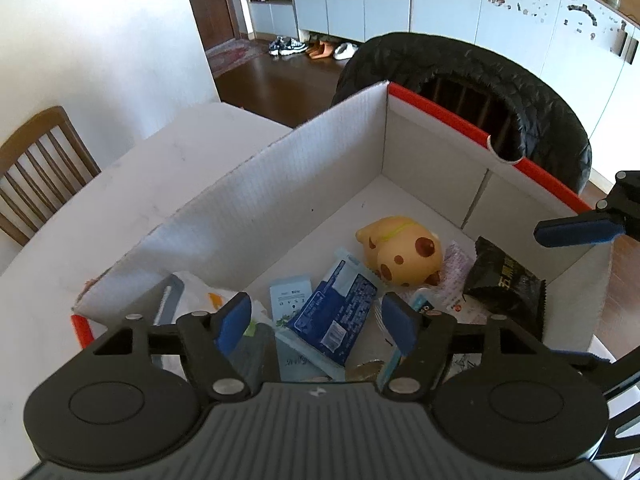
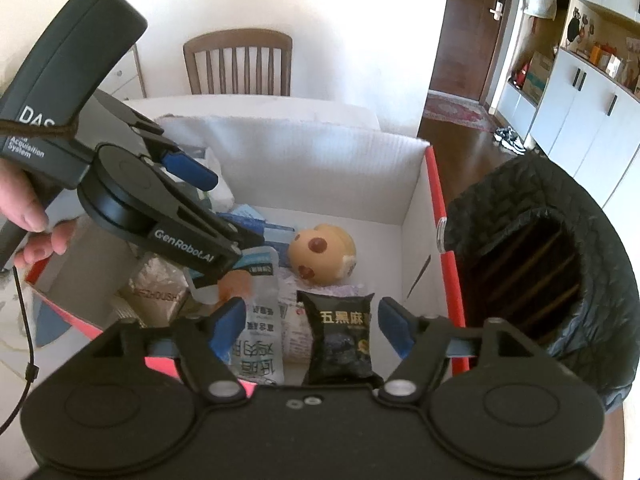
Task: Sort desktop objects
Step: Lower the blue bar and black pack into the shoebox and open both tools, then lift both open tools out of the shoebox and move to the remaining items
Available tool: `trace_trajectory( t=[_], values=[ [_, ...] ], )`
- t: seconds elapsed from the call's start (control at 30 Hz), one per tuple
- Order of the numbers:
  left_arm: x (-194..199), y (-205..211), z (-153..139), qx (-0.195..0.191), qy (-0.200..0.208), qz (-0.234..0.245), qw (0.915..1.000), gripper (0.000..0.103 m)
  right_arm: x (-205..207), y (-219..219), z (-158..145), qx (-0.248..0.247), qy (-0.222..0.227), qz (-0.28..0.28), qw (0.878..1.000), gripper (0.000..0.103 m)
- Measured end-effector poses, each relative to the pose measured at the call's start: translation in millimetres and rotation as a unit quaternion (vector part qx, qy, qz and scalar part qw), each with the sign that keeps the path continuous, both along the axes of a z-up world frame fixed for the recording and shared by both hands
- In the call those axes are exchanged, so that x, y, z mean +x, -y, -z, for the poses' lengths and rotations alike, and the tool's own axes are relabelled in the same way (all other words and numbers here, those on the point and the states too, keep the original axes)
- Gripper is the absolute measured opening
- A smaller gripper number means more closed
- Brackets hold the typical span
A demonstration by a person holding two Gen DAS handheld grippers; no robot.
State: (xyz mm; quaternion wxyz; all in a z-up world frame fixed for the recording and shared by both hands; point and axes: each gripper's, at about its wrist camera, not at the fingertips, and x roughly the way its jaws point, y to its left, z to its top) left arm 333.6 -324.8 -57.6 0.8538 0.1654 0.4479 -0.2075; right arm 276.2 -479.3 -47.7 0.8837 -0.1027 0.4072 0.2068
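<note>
The left gripper (image 1: 316, 322) is hanging over the near end of the cardboard box (image 1: 280, 184) with its blue pads spread apart and pressing on nothing; the blue packet (image 1: 340, 312) is lying on the box floor beneath the gap, not clasped. The right gripper (image 2: 312, 330) is likewise standing released, its pads wide on either side of the black snack packet (image 2: 340, 340), which is lying in the box just under them with a clear gap on each side. From the right wrist view the left gripper (image 2: 224, 208) is reaching in from the upper left, a hand (image 2: 28, 216) wrapping its dark handle. Around the tools the sorted things are sitting together on the white box floor: a yellow spotted toy (image 1: 400, 252) near the middle, the black snack packet (image 1: 504, 280) just to its right, a white pouch with printed characters (image 2: 262, 340) beside the black packet, and a small white carton (image 1: 290, 296) touching the blue packet (several more wrappers are piling under these, too overlapped to tell apart). The box is showing a red outer rim and is resting on a pale table (image 1: 120, 184). A chair draped with a black quilted jacket (image 1: 500, 80) is standing just beyond the box, and a bare wooden chair (image 2: 238, 64) is standing at the table's far side.
</note>
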Motion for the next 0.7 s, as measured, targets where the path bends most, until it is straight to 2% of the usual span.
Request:
trace_trajectory(
  t=[0.33, 0.7],
  values=[
    [-16, -13, -22, -0.042, 0.014, -0.019, 0.9988, 0.074, -17, 3, -23, 0.035, 0.028, 0.002, 0.999, 0.081],
    [-39, -31, -40, -0.070, 0.031, -0.030, 0.9967, 0.079, -35, 7, -42, 0.062, 0.045, 0.004, 0.997, 0.084]
  ],
)
